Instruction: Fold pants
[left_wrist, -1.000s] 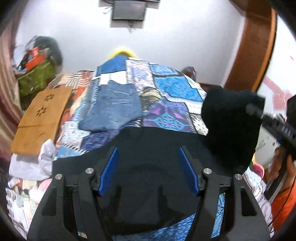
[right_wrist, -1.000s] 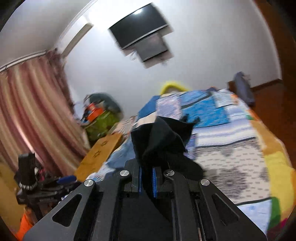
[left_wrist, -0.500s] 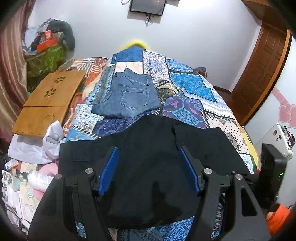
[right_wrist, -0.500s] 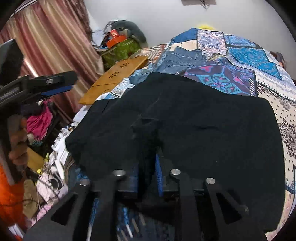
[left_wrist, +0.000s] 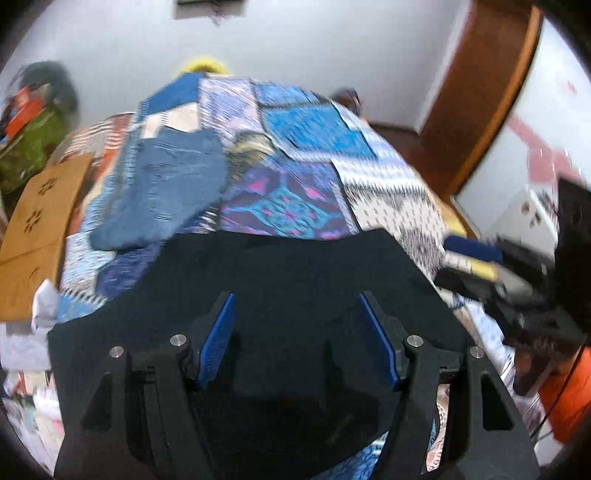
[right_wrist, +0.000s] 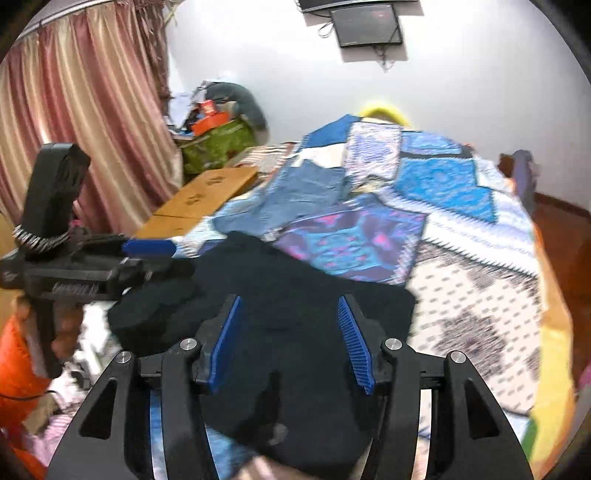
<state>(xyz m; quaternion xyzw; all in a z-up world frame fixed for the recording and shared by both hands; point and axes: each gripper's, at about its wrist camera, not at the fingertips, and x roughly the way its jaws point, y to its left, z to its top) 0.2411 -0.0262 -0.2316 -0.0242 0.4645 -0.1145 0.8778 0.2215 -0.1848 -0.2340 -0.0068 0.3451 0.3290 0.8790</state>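
Black pants (left_wrist: 295, 280) lie beneath both tongs: left (left_wrist: 297, 334) apart, right (right_wrist: 290, 339) opening (gripping nothing).

a patchwork quilt (left_wrist: 306, 147) covers the bed, folded jeans (left_wrist: 166, 192) on it, wooden board (left_wrist: 37, 229) beside.

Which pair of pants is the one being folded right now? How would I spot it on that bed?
Start at the patchwork quilt covering the bed. At its near end, right below the grippers, lie the black pants. The other pair, the blue jeans, lies farther up the bed and is already folded.
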